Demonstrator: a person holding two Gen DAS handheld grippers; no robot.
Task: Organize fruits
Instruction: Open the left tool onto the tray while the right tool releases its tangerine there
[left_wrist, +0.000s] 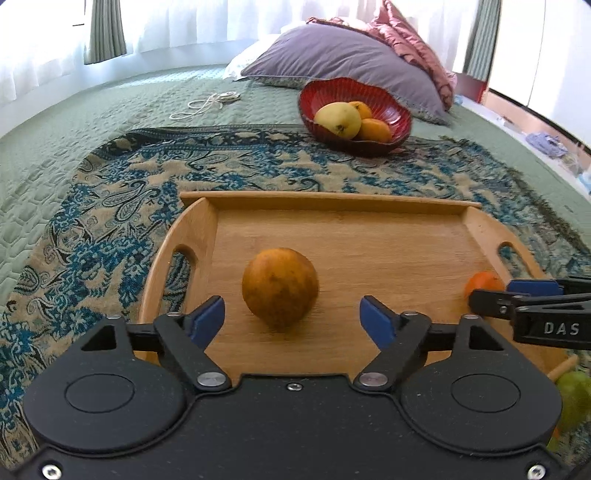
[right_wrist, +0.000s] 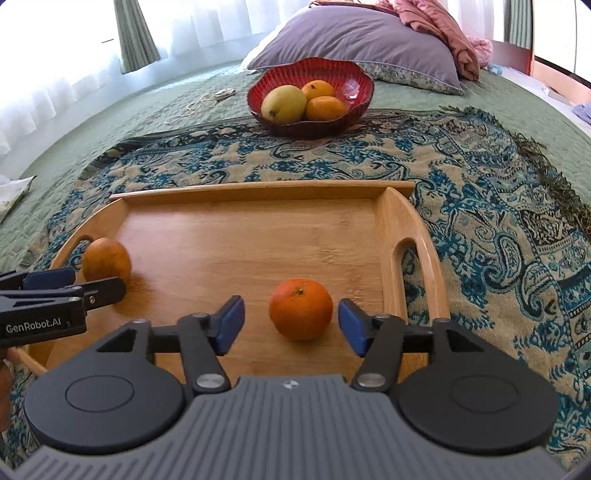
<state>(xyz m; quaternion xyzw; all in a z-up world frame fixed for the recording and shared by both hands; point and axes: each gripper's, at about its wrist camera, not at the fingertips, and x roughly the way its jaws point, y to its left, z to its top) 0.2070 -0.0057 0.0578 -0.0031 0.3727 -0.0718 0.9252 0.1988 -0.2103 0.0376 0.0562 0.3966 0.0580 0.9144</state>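
**Two fruits on the tray, three in the bowl, both grippers apart**

On the wooden tray (right_wrist: 391, 221): two fruits. One dull orange fruit (left_wrist: 280, 287) toward the left-handle edge, resting on the tray floor between the blue pads of the left gripper (left_wrist: 291, 317), jaws spread wide, neither pad touching. One bright orange tangerine (right_wrist: 301, 308) nearer the right-handle edge, resting on the floor between the pads of the right gripper (right_wrist: 291, 321), jaws apart; left pad clear of it, right pad just beside it, contact not certain. Far edge of the tray bare.

In the red bowl (right_wrist: 354, 79), beyond the far edge of the tray on the patterned throw (right_wrist: 480, 221): three fruits, namely one yellow-green mango (right_wrist: 283, 103) and two oranges (right_wrist: 325, 107), all touching one another.

By the near right corner of the tray, off its edge, in the left wrist view: one green fruit (left_wrist: 574, 398), partly cut off by the frame, kind unclear.

On the green bedspread (left_wrist: 74, 122): one purple pillow (left_wrist: 340, 55) behind the bowl, one pink cloth (left_wrist: 410, 40) piled on it, one white cord (left_wrist: 207, 105) lying loose near the far left.

Two grippers, side by side over the near edge of the tray, each angled downward.
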